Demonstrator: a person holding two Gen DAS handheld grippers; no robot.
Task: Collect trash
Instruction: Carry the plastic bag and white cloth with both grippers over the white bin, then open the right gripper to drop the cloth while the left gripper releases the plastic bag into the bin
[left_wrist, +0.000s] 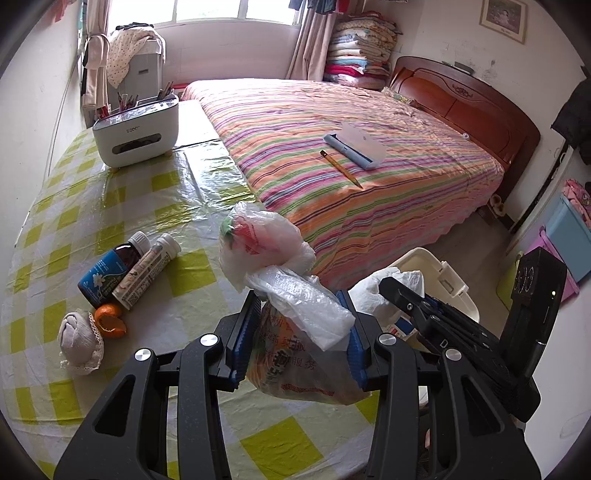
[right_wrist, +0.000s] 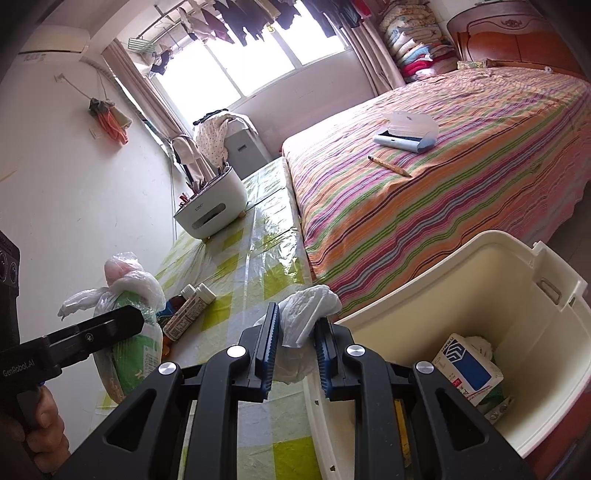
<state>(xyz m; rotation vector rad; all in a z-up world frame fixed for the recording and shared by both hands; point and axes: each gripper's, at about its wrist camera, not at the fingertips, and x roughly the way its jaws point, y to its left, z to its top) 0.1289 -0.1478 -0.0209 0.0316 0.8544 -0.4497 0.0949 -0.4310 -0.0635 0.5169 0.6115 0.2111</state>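
My left gripper (left_wrist: 301, 332) is shut on a bundle of crumpled plastic bags (left_wrist: 295, 317), clear and printed, held above the checked table's right edge. In the right wrist view that bag bundle (right_wrist: 129, 332) shows at the lower left beside the left gripper's black body. My right gripper (right_wrist: 295, 345) is shut on a crumpled white tissue (right_wrist: 306, 314); the same white tissue (left_wrist: 384, 288) appears in the left wrist view. A cream trash bin (right_wrist: 528, 306) stands open at the lower right, with a blue-and-white carton (right_wrist: 467, 367) inside. The bin rim (left_wrist: 424, 258) peeks behind the right gripper.
On the yellow-checked table (left_wrist: 147, 206) lie two bottles (left_wrist: 125, 269), an orange peel (left_wrist: 109, 319), a rolled grey sock (left_wrist: 81, 341) and a white organizer box (left_wrist: 136, 129). A striped bed (left_wrist: 351, 155) with a pencil (left_wrist: 341, 169) and case (left_wrist: 354, 146) adjoins the table.
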